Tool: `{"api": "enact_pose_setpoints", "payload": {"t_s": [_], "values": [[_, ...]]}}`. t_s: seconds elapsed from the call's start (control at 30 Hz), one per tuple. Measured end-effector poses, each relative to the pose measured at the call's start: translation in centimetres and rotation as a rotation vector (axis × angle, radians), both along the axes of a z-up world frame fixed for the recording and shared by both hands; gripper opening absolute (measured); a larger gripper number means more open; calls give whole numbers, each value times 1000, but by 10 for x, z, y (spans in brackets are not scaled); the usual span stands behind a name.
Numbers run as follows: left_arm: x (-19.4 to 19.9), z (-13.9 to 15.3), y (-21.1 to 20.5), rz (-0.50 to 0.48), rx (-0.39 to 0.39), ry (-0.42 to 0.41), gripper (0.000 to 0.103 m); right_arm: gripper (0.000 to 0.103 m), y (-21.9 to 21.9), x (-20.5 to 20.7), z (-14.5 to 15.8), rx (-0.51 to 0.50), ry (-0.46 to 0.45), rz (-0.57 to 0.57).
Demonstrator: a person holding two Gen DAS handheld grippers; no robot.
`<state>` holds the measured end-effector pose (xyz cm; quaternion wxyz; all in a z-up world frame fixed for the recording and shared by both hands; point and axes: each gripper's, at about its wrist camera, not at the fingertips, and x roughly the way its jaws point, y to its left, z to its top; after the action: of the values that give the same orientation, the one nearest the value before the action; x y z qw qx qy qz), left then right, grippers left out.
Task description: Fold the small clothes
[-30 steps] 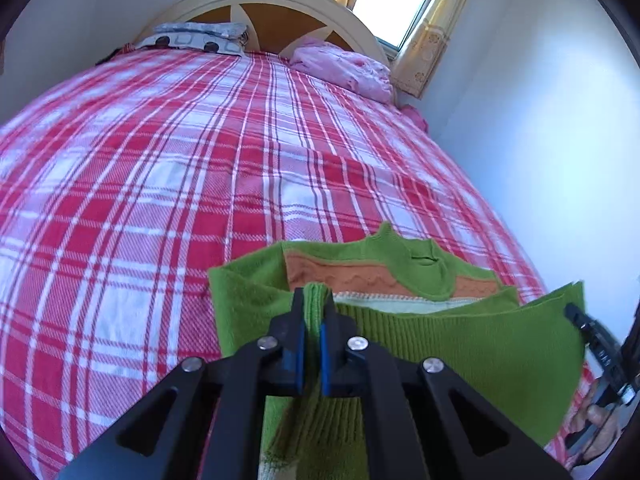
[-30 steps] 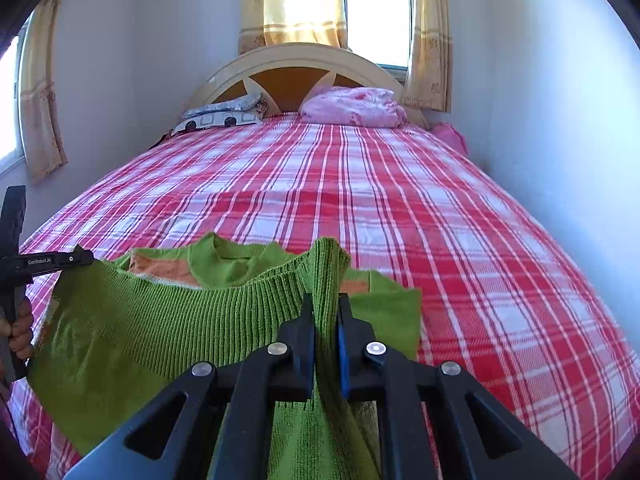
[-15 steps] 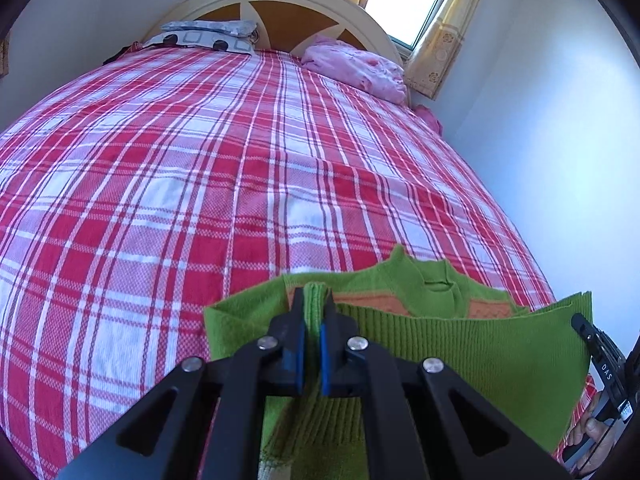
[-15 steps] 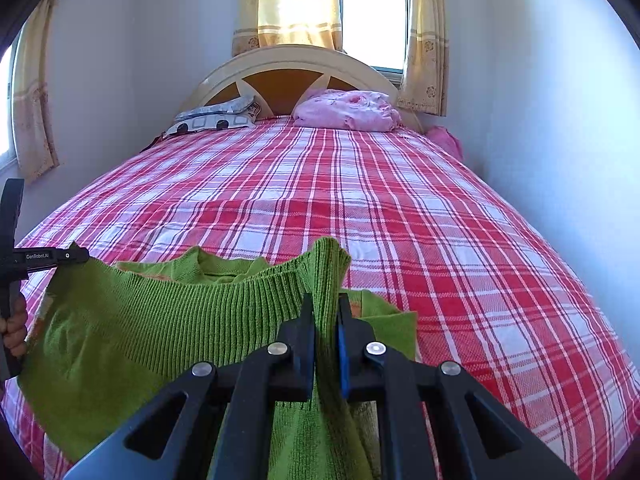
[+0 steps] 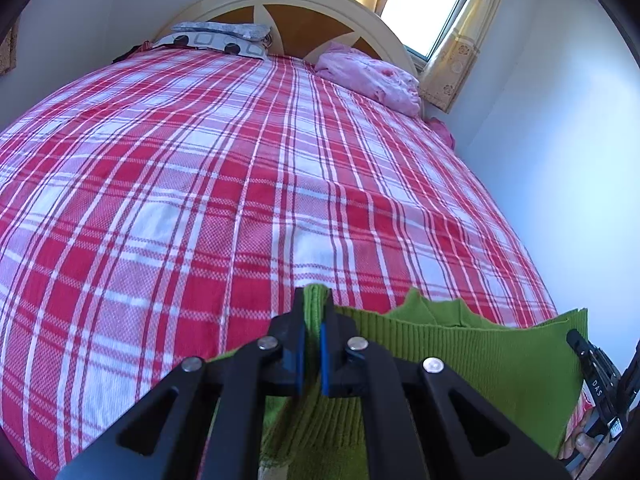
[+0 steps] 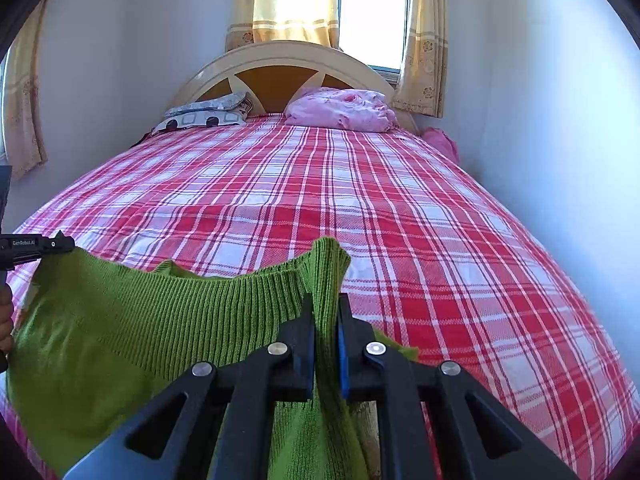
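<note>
- Here we see the left gripper (image 5: 313, 312), bottom centre, clamped on the green sweater (image 5: 460, 364).
- Our right gripper (image 6: 325, 316) pinches its other corner; the sweater hangs across the frame's bottom over the plaid bed (image 6: 360, 208).

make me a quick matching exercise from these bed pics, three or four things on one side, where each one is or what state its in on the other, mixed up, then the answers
Things
1. green sweater
2. pink bundle
3. patterned pillow
4. left gripper

Places or states
A. at the headboard, on the side nearer the window
B. at the headboard, on the side away from the window
C. shut on a ribbed edge
D. stretched between two grippers at the foot end of the bed

Pairs: 1-D, 2-A, 3-B, 4-C
</note>
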<state>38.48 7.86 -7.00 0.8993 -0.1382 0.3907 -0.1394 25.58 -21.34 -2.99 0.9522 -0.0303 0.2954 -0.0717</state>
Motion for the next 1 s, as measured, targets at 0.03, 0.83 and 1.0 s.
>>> {"api": "enact_pose_setpoints", "payload": {"t_s": [0.03, 0.83, 1.0], "values": [[4, -1, -1, 7, 9, 1, 6, 8, 0, 4, -1, -8, 1, 0], [5, 7, -19, -58, 180, -7, 8, 20, -56, 44, -28, 175, 47, -122], [-43, 15, -36, -150, 218, -20, 8, 20, -60, -16, -8, 200, 36, -124]]}}
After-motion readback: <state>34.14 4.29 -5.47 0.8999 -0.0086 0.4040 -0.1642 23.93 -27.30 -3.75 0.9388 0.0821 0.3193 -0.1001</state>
